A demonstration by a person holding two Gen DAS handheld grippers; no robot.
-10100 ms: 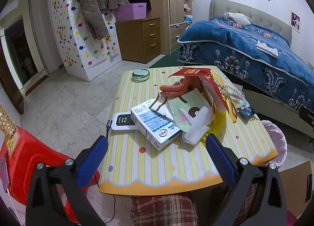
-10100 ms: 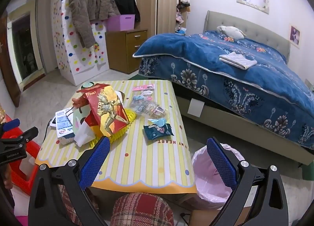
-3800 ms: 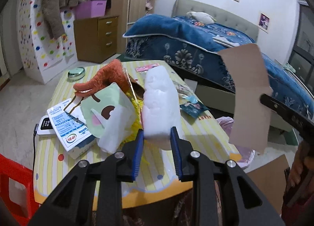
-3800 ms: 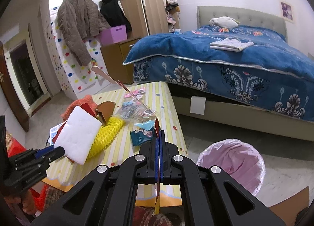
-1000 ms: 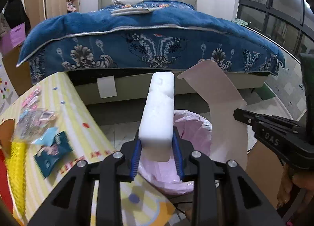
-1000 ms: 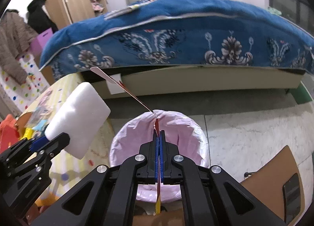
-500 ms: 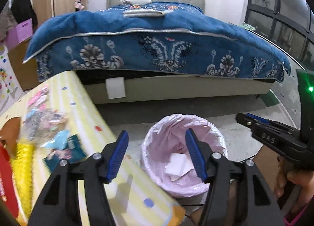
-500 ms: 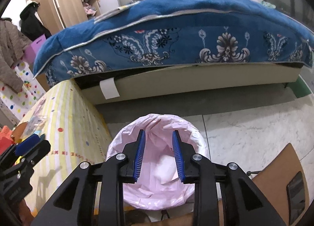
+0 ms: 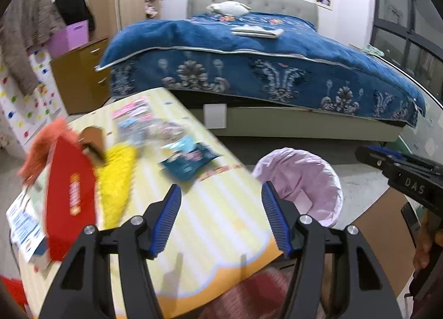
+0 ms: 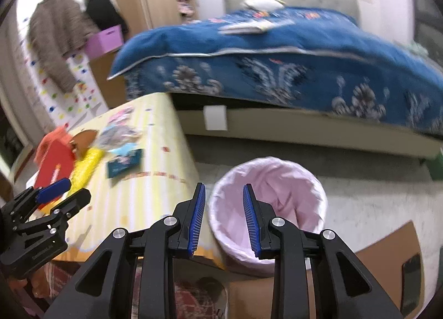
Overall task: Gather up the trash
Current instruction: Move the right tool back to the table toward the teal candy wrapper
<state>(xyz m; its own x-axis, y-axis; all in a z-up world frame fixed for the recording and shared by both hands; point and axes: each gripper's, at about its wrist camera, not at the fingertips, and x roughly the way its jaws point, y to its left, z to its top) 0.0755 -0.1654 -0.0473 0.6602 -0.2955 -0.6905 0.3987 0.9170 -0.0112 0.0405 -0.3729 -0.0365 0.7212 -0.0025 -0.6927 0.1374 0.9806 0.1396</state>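
Both tools hanging empty with pads apart: left gripper [image 9: 221, 218] over the striped table [image 9: 221, 224], right gripper [image 10: 223, 218] above the pink-lined bin [image 10: 318, 202], likely placed beside the table for short drops. Remaining trash lying at 10–11 o'clock: teal wrapper [image 9: 188, 162], yellow mesh [image 9: 116, 177], red box [image 9: 69, 194].

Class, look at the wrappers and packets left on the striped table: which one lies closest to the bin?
The dark teal snack packet. It lies nearer the table edge facing the pink-lined bin than the yellow mesh and red box.
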